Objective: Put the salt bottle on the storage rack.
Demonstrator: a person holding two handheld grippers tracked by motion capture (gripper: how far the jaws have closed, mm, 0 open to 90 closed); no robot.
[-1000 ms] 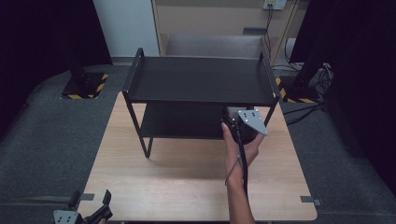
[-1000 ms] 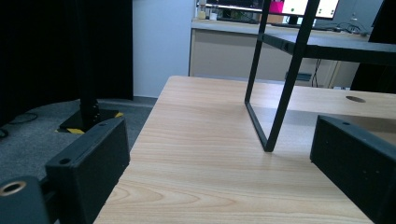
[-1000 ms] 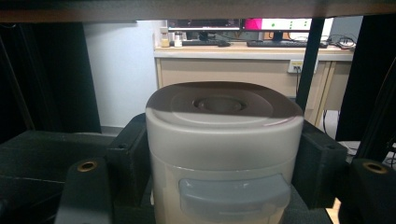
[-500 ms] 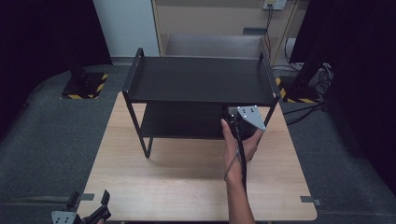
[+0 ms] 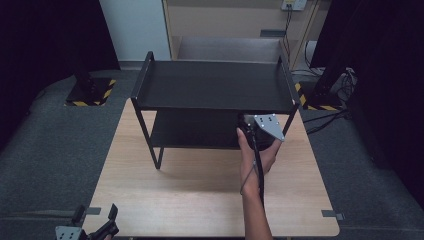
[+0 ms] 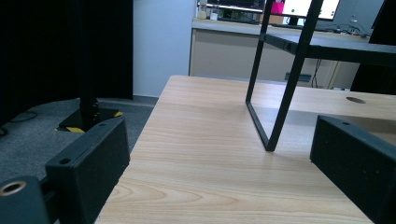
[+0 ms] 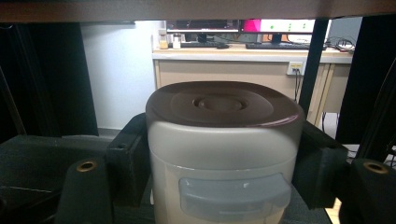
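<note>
A cream canister (image 7: pixel 222 154) with a brown lid and a grey front latch sits between the jaws of my right gripper (image 7: pixel 223 186), which is shut on its sides. In the high view, the right gripper (image 5: pixel 251 123) reaches under the top shelf of a black two-tier rack (image 5: pixel 215 85), at the right end of the lower shelf (image 5: pixel 195 129). Whether the canister rests on that shelf I cannot tell. My left gripper (image 5: pixel 95 231) hangs off the table's front left corner, open and holding nothing. Its jaws stand wide apart in the left gripper view (image 6: pixel 219 172).
The rack stands on the far half of a light wooden table (image 5: pixel 200 200). A rack leg (image 6: pixel 280 93) rises ahead of the left gripper. Grey carpet surrounds the table. Black stands with hazard-striped bases (image 5: pixel 90 92) flank it, and a counter with monitors (image 7: pixel 243 25) lies behind.
The right gripper has edged slightly forward under the top shelf with the canister. The left gripper has stayed in place.
</note>
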